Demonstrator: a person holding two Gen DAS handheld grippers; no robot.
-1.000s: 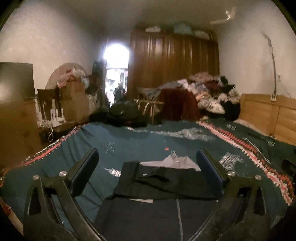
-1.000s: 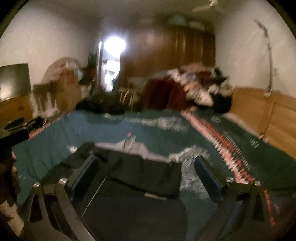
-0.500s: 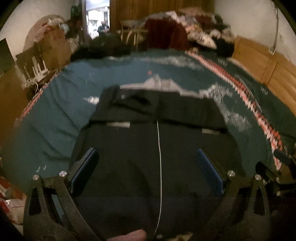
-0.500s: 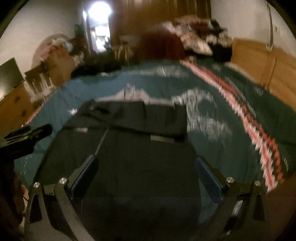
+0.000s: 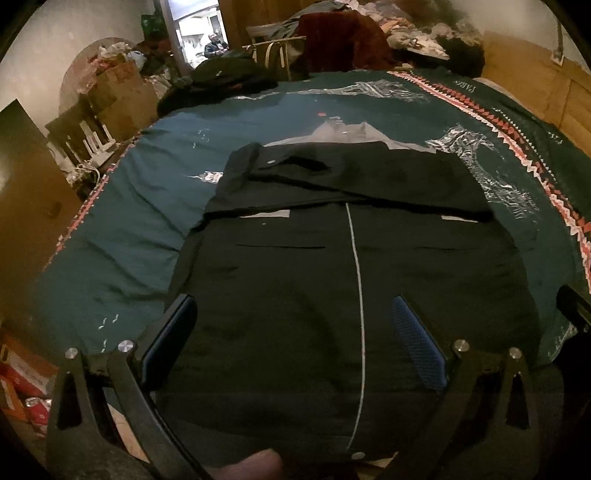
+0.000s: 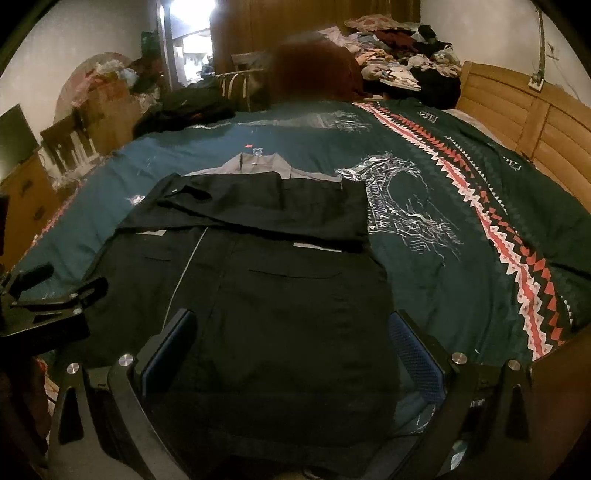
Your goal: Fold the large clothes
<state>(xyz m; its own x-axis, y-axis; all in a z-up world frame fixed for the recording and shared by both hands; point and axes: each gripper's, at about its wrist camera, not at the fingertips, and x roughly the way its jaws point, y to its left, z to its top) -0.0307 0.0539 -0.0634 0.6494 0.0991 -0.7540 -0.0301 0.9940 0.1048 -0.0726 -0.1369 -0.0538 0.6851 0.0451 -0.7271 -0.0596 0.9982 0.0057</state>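
Both claws, left (image 5: 291, 339) and right (image 6: 290, 347), hang wide open and empty over the dark jacket (image 5: 351, 280) spread at the bed's (image 5: 147, 221) near edge, where a one-layer pinch could drag its folded sleeves (image 6: 266, 206) askew.

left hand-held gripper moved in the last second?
Yes. The left hand-held gripper tipped down and in over the black jacket: the wardrobe and ceiling left the view, and the doorway slid to the top edge.

Jacket (image 5: 295, 295) hem cut off below
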